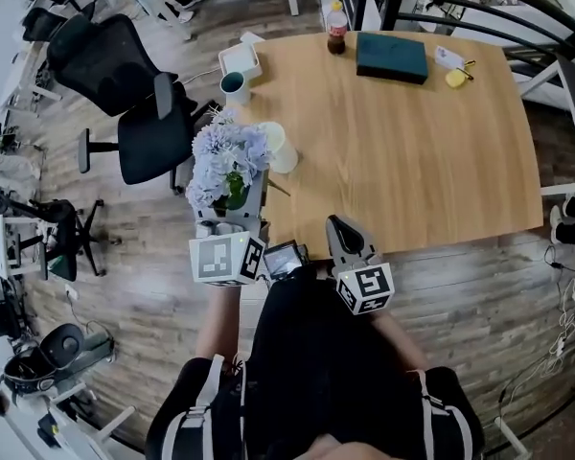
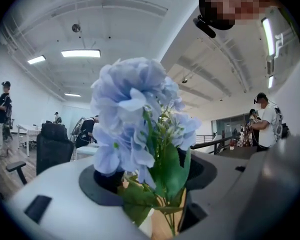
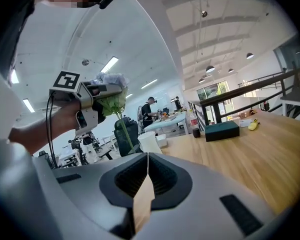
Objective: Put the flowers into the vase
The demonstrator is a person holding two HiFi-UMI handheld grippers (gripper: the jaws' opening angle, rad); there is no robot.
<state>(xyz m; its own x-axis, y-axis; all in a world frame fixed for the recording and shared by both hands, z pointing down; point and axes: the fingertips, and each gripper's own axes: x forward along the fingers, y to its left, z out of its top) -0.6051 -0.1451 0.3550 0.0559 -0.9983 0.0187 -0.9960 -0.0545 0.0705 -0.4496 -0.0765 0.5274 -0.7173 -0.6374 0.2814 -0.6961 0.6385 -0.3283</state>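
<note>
Left gripper [image 2: 155, 178]: jaws partly apart, clamped on the flowers [image 2: 132, 111].
Flowers' long axis: near upright, blooms above jaws, stem below.
Right gripper [image 3: 148, 156]: jaws together, empty.
Vase [image 1: 280, 149]: just beyond left jaws.

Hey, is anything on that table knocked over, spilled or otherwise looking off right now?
Nothing stands out. The white vase stands upright near the table's left edge, the bottle is upright, and the flowers sit intact in the left gripper.
</note>
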